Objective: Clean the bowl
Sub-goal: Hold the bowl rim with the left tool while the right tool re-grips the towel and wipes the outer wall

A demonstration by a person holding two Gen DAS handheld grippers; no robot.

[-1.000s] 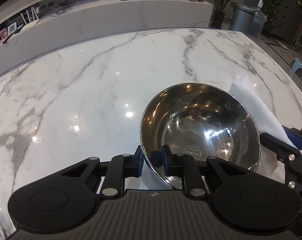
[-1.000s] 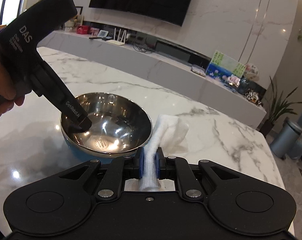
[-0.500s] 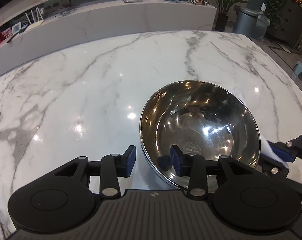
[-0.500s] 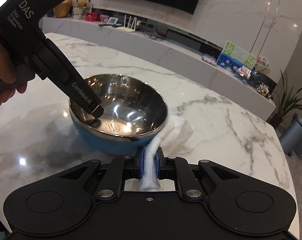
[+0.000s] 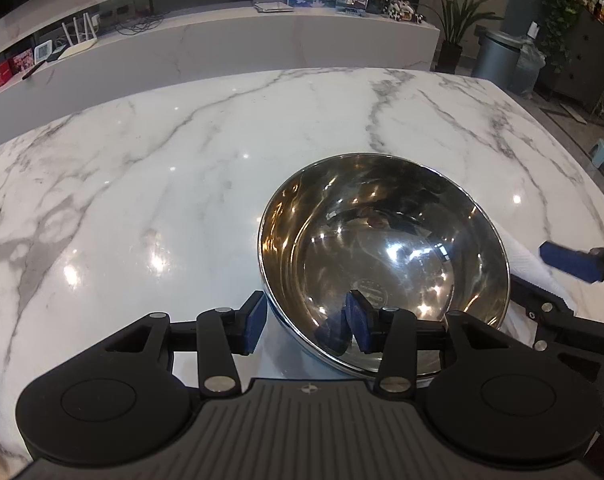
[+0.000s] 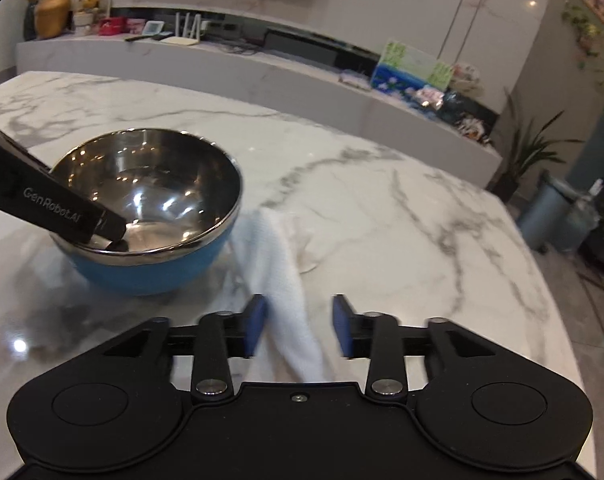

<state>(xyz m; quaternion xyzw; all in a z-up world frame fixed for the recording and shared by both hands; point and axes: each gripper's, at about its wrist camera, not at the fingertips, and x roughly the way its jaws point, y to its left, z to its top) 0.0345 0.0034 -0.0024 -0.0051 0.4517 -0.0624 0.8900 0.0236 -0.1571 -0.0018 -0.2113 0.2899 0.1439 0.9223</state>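
Note:
A steel bowl [image 5: 382,248] with a blue outside stands on the marble table; it also shows in the right wrist view [image 6: 150,200]. My left gripper [image 5: 308,328] is open, its jaws astride the bowl's near rim, one pad inside and one outside, apart from the wall. A white cloth [image 6: 282,280] lies on the table beside the bowl, and a strip of it shows in the left wrist view [image 5: 530,264]. My right gripper [image 6: 298,326] is open over the cloth's near end; the cloth lies loose between the pads.
The marble table [image 5: 182,184] stretches far and left of the bowl. Its right edge [image 6: 558,320] drops to the floor, where a grey bin [image 6: 558,216] and a plant stand. A long marble counter [image 6: 262,76] with small items runs behind.
My left gripper has opened off the bowl's rim. My right gripper has opened and let go of the cloth, which now lies on the table. The bowl has settled flat.

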